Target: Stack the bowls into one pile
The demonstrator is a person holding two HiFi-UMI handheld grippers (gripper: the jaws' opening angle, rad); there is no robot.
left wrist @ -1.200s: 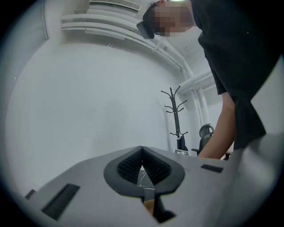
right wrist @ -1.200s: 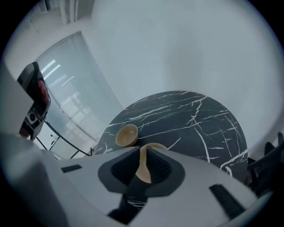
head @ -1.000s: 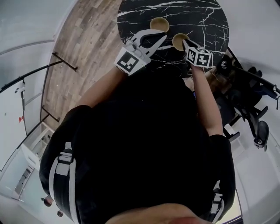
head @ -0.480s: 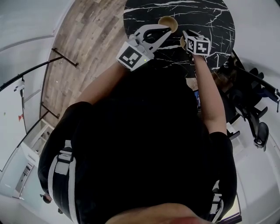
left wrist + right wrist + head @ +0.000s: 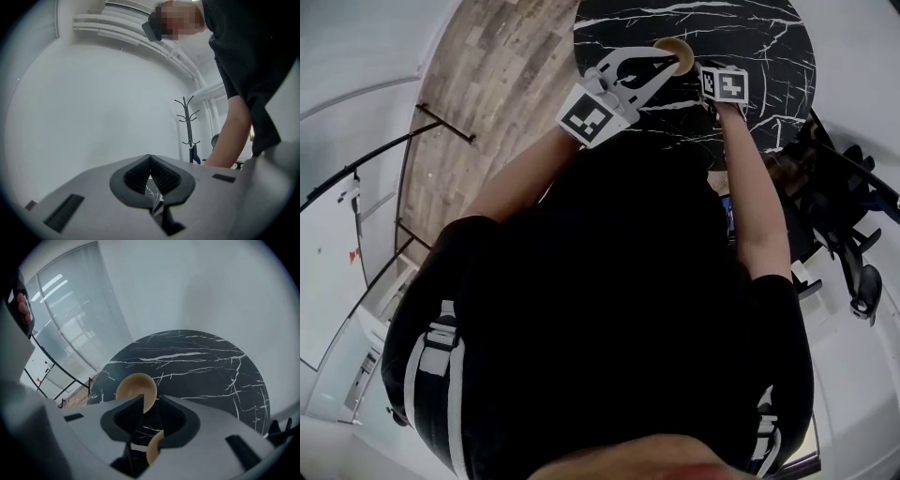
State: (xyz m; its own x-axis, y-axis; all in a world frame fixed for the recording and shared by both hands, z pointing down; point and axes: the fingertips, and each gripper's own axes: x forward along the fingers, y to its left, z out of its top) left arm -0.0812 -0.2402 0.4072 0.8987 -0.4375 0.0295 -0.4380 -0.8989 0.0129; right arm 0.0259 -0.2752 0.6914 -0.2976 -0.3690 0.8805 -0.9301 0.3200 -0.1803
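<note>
left tongs (image 5: 150, 158) closed | right tongs (image 5: 151, 399) just opening round bowl (image 5: 155, 448) (second bowl (image 5: 136, 387) near table (image 5: 211, 366) edge)

On table (image 5: 201, 366): bowl (image 5: 136, 389) (second bowl (image 5: 155, 450) nearer).

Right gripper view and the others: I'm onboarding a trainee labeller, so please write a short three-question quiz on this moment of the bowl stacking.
1. True or false: the tan round bowl and the second tan bowl are already stacked on the round black marble table.
2. What shows between the jaws of the right gripper? A) the second tan bowl's rim B) a spoon C) nothing
3. Do the jaws of the left gripper stand apart or together?
Key: 1 false, the bowls are apart. 2 A; those jaws have just been opening and are not clamping it. 3 together, holding nothing.
</note>
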